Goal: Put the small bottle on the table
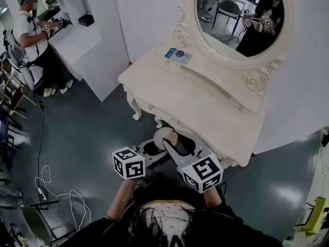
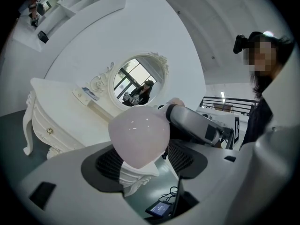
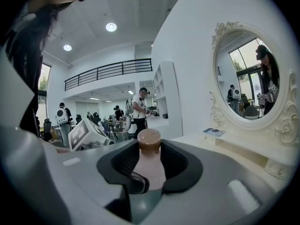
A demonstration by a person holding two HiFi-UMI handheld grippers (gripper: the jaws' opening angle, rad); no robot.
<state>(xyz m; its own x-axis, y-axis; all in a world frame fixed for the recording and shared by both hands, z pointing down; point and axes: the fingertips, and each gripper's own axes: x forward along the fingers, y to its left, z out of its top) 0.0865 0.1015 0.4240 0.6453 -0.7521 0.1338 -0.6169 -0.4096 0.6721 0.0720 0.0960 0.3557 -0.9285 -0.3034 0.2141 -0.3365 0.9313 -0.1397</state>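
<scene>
My left tongs [image 2: 143, 165] grip a pale pink round object [image 2: 139, 135]; my right tongs [image 3: 150, 171] hold the brown-capped small bottle [image 3: 149, 149].

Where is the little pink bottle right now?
Head view, lower middle: the small bottle sits between the left claw and right claw, just in front of the white dressing table.
</scene>
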